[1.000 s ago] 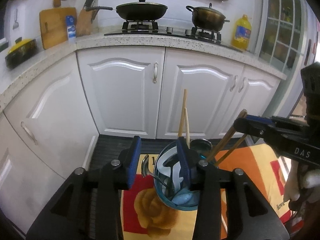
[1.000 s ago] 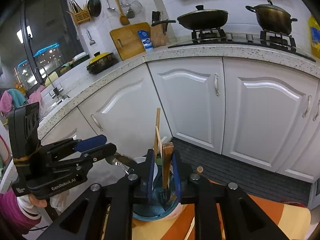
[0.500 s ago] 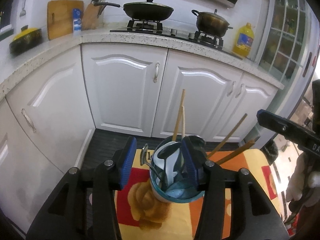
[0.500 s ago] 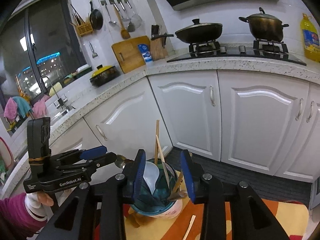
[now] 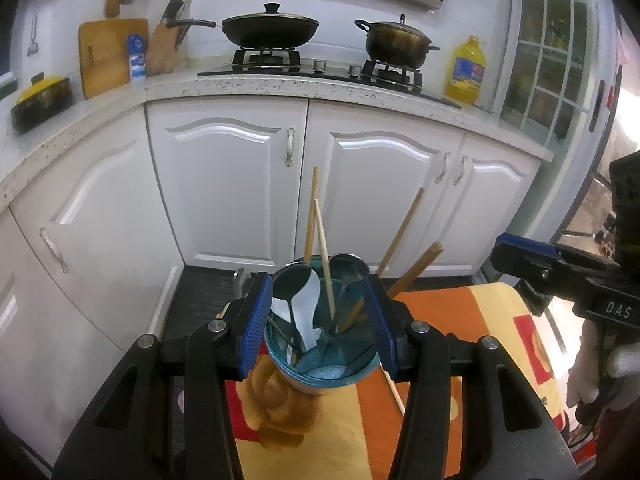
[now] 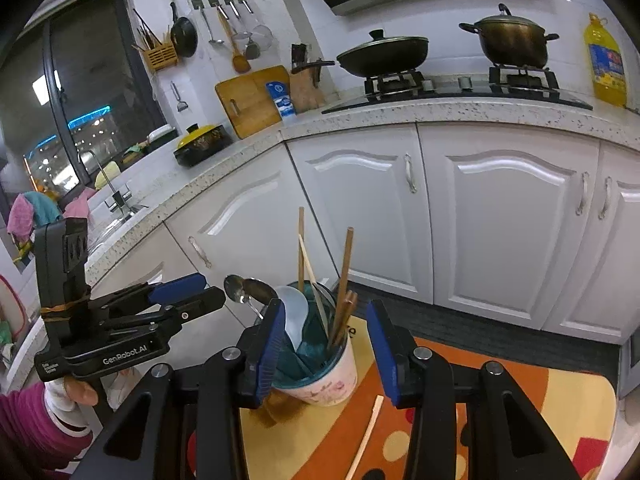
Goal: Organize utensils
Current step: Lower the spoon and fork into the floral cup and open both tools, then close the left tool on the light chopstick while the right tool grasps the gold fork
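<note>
Utensil cup point(image 6: 320, 364), pale outside and teal inside, stands on the orange and yellow cloth point(image 6: 500, 412) of the table, near its far edge, facing the white cabinets point(image 6: 500, 216).

Contents of cup: a white spoon point(image 6: 294, 312) leaning left, two metal spoons point(image 6: 250, 290) with bowls over the left rim, several wooden chopsticks point(image 6: 346, 276) upright or tilted right. One more chopstick point(image 6: 368, 436) lies flat on the cloth just right of the cup, not in it.

Left gripper point(image 5: 320, 328): jaws at their widest, blue pads point(image 5: 256, 324) either side of the cup in its own view. Whether the pads touch the rim, cannot tell from this angle; right wrist view shows this gripper point(image 6: 212, 300) to the left of the cup with its tips by the metal spoon bowls, nothing held.

Right gripper point(image 6: 328, 348): jaws opening, the cup seen between the pads. Left pad point(image 6: 272, 348) overlaps the cup's left side; right pad stands clear of it. Nothing gripped.

A gloved hand point(image 6: 80, 390) with a magenta sleeve holds the left gripper's handle.
</note>
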The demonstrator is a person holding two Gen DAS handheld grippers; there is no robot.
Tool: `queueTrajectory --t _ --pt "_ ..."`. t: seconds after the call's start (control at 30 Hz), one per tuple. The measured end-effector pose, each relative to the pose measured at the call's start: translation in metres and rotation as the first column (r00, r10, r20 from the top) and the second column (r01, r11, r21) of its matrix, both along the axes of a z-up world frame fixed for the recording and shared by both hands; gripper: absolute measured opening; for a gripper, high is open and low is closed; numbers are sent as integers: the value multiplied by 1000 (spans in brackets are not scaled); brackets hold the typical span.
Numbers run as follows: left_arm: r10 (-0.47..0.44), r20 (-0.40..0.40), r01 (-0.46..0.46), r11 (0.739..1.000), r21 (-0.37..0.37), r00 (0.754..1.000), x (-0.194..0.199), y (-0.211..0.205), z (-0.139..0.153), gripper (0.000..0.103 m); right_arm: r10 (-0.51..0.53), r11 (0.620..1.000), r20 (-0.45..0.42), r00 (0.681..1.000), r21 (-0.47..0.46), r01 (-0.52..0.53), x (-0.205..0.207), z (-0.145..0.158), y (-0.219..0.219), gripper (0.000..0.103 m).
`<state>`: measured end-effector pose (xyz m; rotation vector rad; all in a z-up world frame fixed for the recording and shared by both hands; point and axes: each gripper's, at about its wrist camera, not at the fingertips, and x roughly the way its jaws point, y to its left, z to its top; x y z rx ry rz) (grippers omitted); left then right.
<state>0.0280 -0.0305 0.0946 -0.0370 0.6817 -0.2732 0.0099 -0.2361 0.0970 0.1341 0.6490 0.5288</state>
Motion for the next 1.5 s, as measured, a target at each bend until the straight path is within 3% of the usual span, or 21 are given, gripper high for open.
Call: queueTrajectory --t 0.47,0.83,1.17,1.5 --pt "-34 -17 34 999 7 999 -17 -23 -10 47 -32 999 -34 999 -42 30 -22 -14 -18 42" --pt "-88 -65 89 996 9 994 -28 -45 -31 47 -87 993 -131 988 -94 75 -38 -56 -47 43" --pt "-153 -187 156 988 5 970 -37 -74 -83 47 -176 977 -277 945 -167 132 -49 -121 -82 43" --pt "-203 -324 225 974 31 924 -40 -115 -149 46 -159 965 -377 912 -254 63 -68 -178 -71 33"
